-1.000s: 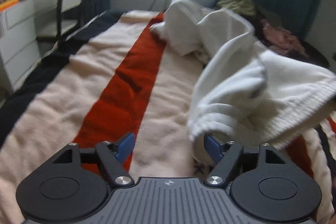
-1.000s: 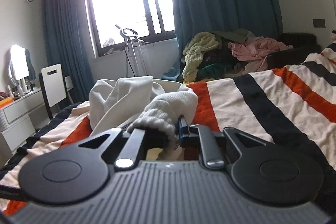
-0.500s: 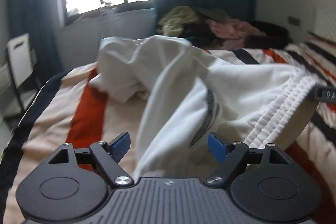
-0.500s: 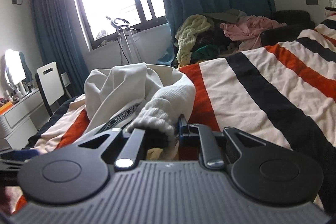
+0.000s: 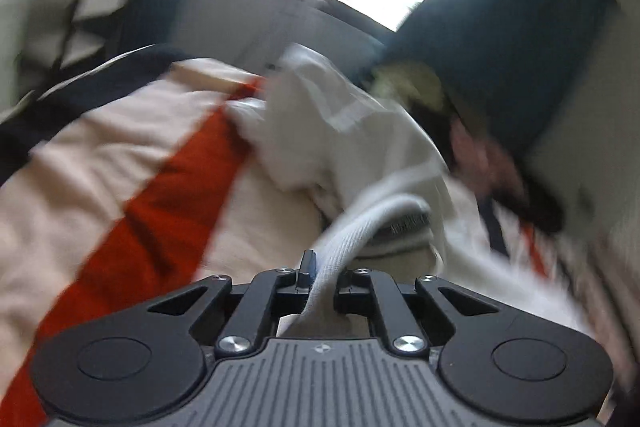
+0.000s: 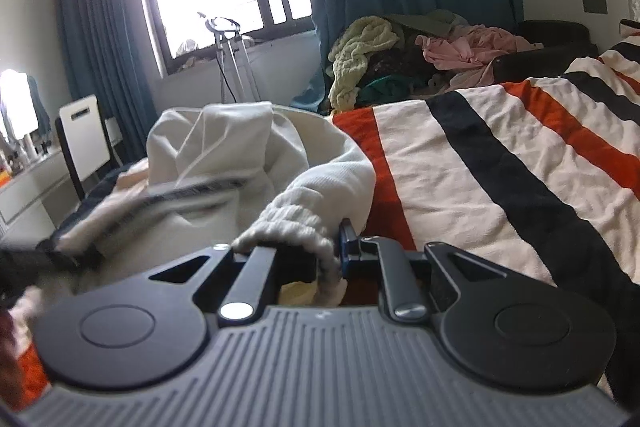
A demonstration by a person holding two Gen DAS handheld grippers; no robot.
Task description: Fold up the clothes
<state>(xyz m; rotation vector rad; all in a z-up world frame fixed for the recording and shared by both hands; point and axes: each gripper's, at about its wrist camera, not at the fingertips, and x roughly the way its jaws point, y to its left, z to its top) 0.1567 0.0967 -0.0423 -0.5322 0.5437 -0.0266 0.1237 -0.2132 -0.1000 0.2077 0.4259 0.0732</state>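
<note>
A white garment (image 5: pixel 352 147) with a ribbed hem lies bunched on the striped bed. In the blurred left wrist view my left gripper (image 5: pixel 322 273) is shut on its ribbed hem (image 5: pixel 360 223). In the right wrist view my right gripper (image 6: pixel 330 251) is shut on another part of the ribbed hem (image 6: pixel 296 223), and the garment (image 6: pixel 224 143) rises in a heap beyond it. A dark printed band (image 6: pixel 188 193) runs across the cloth to the left.
The bed has a cream, orange and black striped cover (image 6: pixel 500 167). A pile of other clothes (image 6: pixel 420 55) sits past the bed by teal curtains. A white chair (image 6: pixel 86 137) and a dresser (image 6: pixel 28 195) stand at left under the window.
My left gripper was open near the garment and has shut on its ribbed hem. The left view swung sharply and is blurred. My right gripper keeps its hold, slightly shifted.
</note>
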